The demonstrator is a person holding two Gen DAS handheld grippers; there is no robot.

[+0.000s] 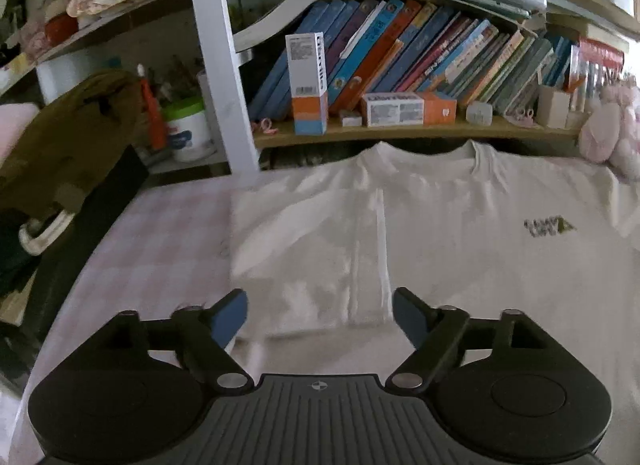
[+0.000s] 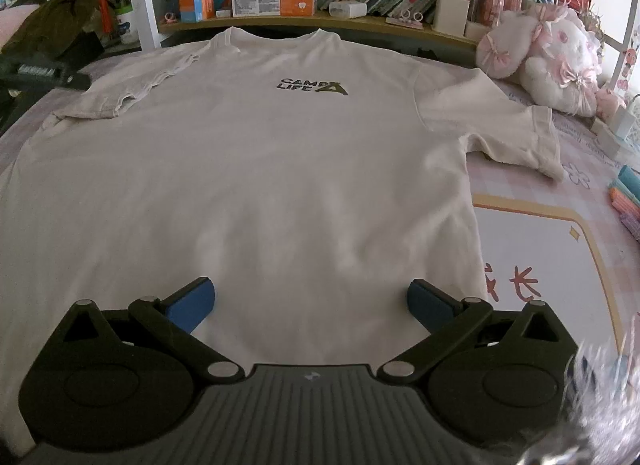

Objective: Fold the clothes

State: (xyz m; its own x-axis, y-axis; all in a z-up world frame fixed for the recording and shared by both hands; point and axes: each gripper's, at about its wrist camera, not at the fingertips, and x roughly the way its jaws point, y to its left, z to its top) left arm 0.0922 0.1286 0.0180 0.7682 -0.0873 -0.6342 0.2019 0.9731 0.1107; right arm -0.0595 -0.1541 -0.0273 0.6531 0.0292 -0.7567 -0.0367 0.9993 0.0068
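One white T-shirt [image 2: 248,169] lies spread out. Two grippers: left [image 1: 320,319], right [image 2: 310,303]. Two toothpaste boxes on the shelf, one upright [image 1: 308,83], one flat [image 1: 408,108]. One white tub [image 1: 187,130] (books too many to count).

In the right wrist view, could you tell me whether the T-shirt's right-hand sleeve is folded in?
No, the T-shirt's sleeve lies spread outward.

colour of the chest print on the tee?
Dark olive-green with black, on the white T-shirt; print is clearest in the right wrist view.
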